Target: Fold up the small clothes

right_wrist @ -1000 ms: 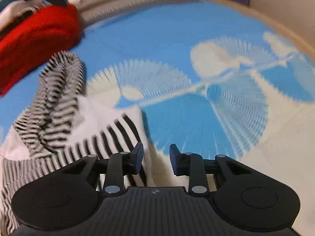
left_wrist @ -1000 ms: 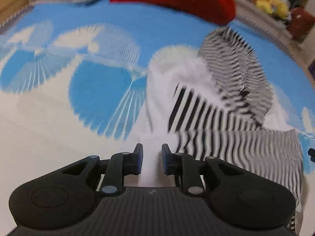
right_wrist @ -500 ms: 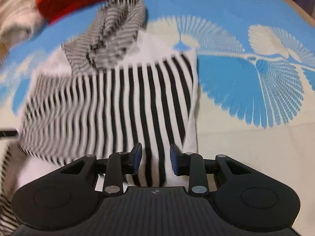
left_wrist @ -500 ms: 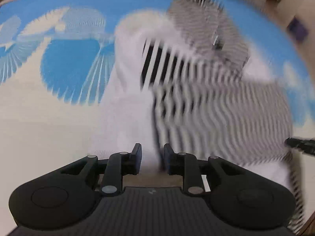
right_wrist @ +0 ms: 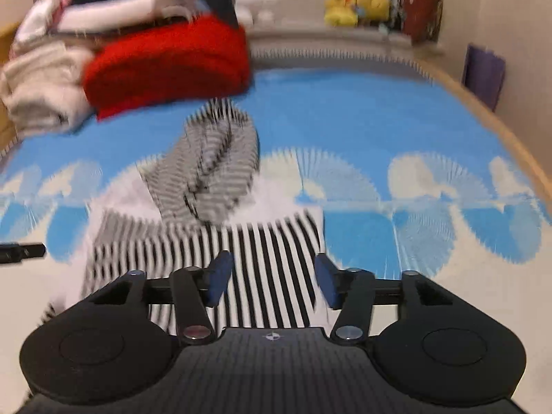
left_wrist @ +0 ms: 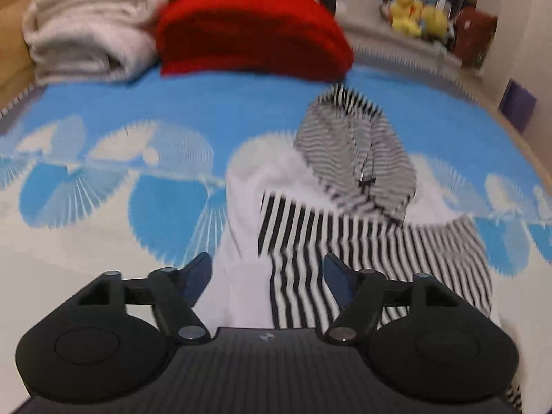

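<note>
A small white garment with black stripes (left_wrist: 310, 227) lies on the blue and white patterned cover, its striped hood (left_wrist: 358, 151) stretched toward the far side. My left gripper (left_wrist: 267, 272) hovers above the garment's near left part, its jaws opening with nothing pressed between the pads. From the other hand the same striped garment (right_wrist: 262, 241) lies flat below, hood (right_wrist: 214, 169) pointing away. My right gripper (right_wrist: 270, 276) stands above its near right part, jaws opening and clear of the cloth. The tip of the left gripper (right_wrist: 20, 252) shows at the left edge.
A folded red garment (left_wrist: 248, 31) and a stack of folded whitish clothes (left_wrist: 89, 31) sit at the far side of the cover (left_wrist: 207, 103). Yellow soft toys (right_wrist: 355, 7) rest on a ledge behind. A wooden edge (right_wrist: 510, 138) borders the right side.
Both grippers let go of the striped garment's near edge, spread their jaws and lifted back from it. The garment now lies flat, folded over on itself.
</note>
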`<state>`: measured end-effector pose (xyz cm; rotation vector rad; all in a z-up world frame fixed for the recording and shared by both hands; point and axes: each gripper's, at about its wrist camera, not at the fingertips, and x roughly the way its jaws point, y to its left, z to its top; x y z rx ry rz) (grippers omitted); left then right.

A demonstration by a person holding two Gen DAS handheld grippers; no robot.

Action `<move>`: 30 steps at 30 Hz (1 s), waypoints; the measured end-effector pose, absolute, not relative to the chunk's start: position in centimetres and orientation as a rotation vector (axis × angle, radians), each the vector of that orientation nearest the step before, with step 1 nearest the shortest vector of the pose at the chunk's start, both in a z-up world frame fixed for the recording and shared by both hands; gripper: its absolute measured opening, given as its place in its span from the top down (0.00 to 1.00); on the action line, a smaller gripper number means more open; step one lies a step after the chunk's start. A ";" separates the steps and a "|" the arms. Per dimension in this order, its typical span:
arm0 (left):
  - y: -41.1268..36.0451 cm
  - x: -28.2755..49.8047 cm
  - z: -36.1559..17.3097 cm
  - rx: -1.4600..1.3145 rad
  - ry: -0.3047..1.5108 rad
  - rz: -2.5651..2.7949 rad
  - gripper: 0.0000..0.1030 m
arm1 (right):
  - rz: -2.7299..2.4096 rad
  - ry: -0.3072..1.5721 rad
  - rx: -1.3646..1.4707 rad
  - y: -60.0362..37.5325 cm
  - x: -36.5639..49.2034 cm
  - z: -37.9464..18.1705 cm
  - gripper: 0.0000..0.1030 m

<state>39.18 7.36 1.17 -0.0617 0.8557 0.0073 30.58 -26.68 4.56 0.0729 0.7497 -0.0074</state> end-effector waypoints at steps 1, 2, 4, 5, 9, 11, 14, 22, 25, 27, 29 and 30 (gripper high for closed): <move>7.1 39.2 1.6 -0.060 0.838 0.008 0.22 | -0.009 0.714 0.068 -26.7 30.3 5.0 0.39; 6.9 39.2 1.9 -0.058 0.825 0.006 0.21 | -0.012 0.671 0.057 -26.6 30.1 5.1 0.38; 6.3 39.1 2.3 -0.046 0.815 0.014 0.19 | -0.025 0.621 0.017 -26.7 29.9 4.0 0.37; 6.0 39.3 2.3 -0.034 0.816 0.025 0.19 | -0.052 0.662 -0.022 -26.4 30.5 3.1 0.37; 5.3 39.9 2.1 0.005 0.802 0.055 0.17 | -0.028 0.691 -0.020 -26.2 32.5 2.3 0.37; 5.2 40.3 1.9 -0.012 0.817 0.059 0.17 | -0.028 0.686 -0.020 -26.4 33.5 1.8 0.36; 5.2 40.9 0.9 -0.046 0.860 0.060 0.17 | -0.048 0.731 0.004 -26.9 34.5 0.4 0.36; 2.5 41.9 -0.9 -0.022 0.895 0.048 0.17 | -0.070 0.808 0.040 -28.3 34.6 -0.4 0.36; 1.6 42.3 -1.4 -0.026 0.901 0.055 0.17 | -0.095 0.834 0.040 -29.0 34.7 -0.7 0.36; 1.2 42.5 -1.7 -0.035 0.906 0.057 0.17 | -0.106 0.855 0.049 -29.5 34.8 -0.9 0.36; 0.8 42.5 -1.9 -0.032 0.904 0.059 0.17 | -0.113 0.869 0.054 -29.9 34.8 -1.1 0.36; 0.6 42.5 -2.0 -0.027 0.898 0.059 0.17 | -0.116 0.873 0.056 -30.1 34.8 -1.2 0.36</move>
